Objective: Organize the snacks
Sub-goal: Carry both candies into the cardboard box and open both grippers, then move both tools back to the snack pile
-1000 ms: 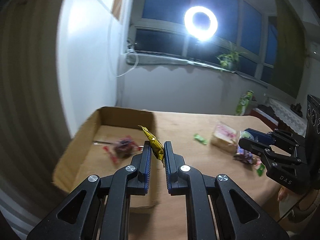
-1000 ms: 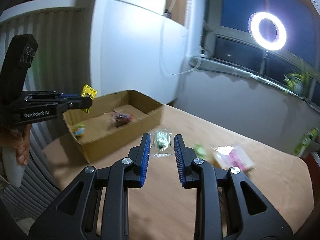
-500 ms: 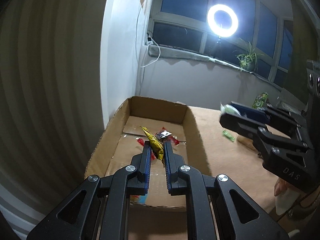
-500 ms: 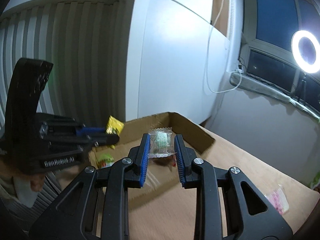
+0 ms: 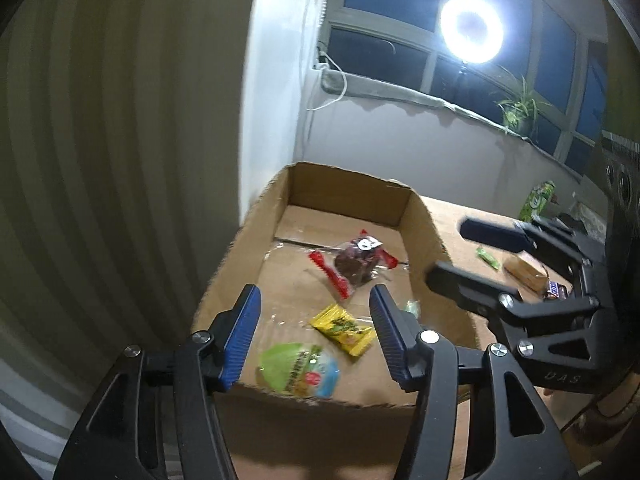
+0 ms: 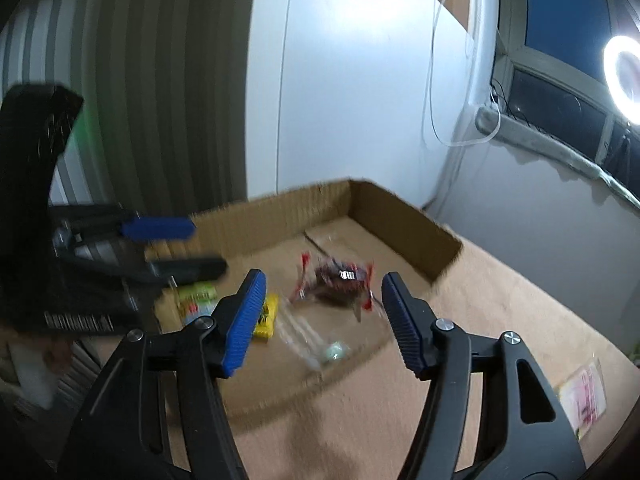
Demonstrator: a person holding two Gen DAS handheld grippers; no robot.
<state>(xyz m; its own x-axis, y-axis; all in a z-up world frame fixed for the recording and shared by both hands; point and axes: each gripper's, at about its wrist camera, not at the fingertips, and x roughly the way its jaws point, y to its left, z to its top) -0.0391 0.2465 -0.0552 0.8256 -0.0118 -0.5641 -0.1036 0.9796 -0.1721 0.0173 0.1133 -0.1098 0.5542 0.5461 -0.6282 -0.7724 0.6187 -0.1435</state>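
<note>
A ring light [image 5: 472, 30] glares from the night-dark window behind the tabletop [image 6: 500, 320], where a shallow cardboard box [image 5: 424, 220] sits against the white wall. Your left gripper [image 5: 314, 336] hangs over the near end of the box with its fingers [image 5: 242, 336] spread wide and gripping nothing. The yellow snack packet [image 5: 343, 329] lies flat on the box floor, below and between those fingers, touching neither. Just beside it at the near wall is a green packet [image 5: 298, 368]; farther in lies a red-edged clear packet [image 5: 354, 264]. Your right gripper [image 6: 322, 324] is likewise spread wide and empty over the box's right side, and a small clear-wrapped green candy [image 6: 334, 352], blurred, shows below its gap. More snacks [image 5: 524, 272] lie out on the tabletop.
</note>
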